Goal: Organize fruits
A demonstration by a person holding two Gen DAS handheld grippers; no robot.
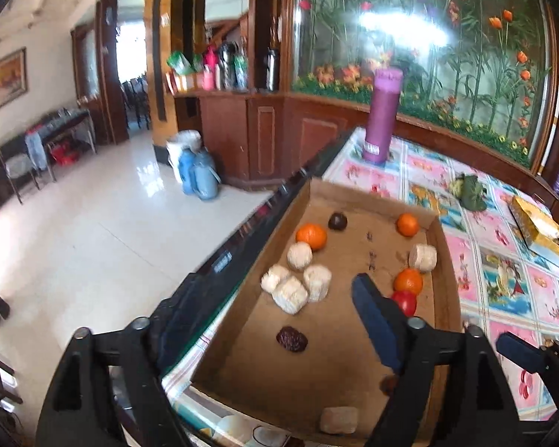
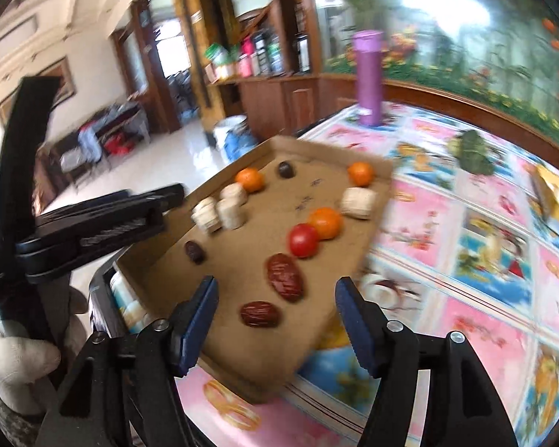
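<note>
Nearest your left gripper (image 1: 272, 329), its blue pads stand wide apart with nothing between them; a wrinkled red date (image 1: 291, 339) lies on the cardboard tray (image 1: 354, 201) between the fingers, untouched. Ahead of the right-side finger (image 1: 374, 322) sit a red tomato (image 1: 405, 302) and an orange (image 1: 408, 282) touching each other; ahead of the gap lies a cluster of pale corn pieces (image 1: 298, 279). In the other view, your right gripper (image 2: 275, 318) is also spread open and empty, hovering over the tray's near end, with two dates (image 2: 261, 313) lying just ahead between its pads. The picture is blurred. The left gripper's black fingers (image 2: 104, 216) reach in from that gripper's left.
</note>
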